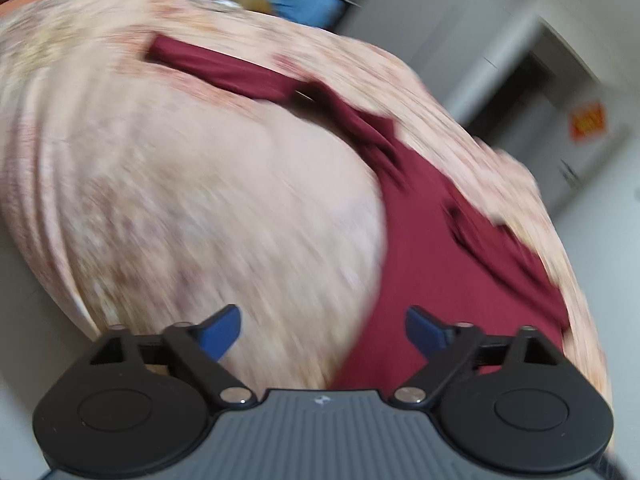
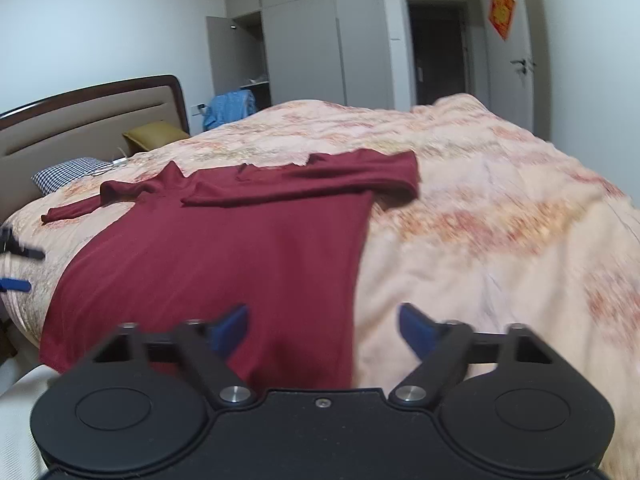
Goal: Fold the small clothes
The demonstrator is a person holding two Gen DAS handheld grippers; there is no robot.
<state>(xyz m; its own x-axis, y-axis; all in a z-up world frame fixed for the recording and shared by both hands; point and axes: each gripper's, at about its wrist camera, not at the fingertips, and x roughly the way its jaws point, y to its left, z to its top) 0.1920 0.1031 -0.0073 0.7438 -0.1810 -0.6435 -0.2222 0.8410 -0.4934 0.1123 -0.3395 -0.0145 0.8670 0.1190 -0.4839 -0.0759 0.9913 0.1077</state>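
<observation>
A dark red long-sleeved top [image 2: 224, 248] lies flat on a floral bedspread [image 2: 480, 208], hem toward me. One sleeve is folded across its chest and the other trails off to the left. My right gripper [image 2: 324, 328] hangs open over the hem's right corner, with nothing between its blue pads. The left gripper [image 2: 18, 268] shows at the far left edge, beside the top's left side. The left wrist view is blurred and tilted: the top [image 1: 432, 248] runs along the right, and the left gripper [image 1: 324, 332] is open over its edge and the bedspread [image 1: 200, 200].
A padded headboard [image 2: 100, 120], a checked pillow [image 2: 64, 174] and an olive cushion [image 2: 154, 134] lie at the back left. A blue garment [image 2: 230, 108] hangs by the grey wardrobe [image 2: 304, 40]. A dark doorway [image 2: 436, 48] is behind the bed. The bed's near edge drops off at lower left.
</observation>
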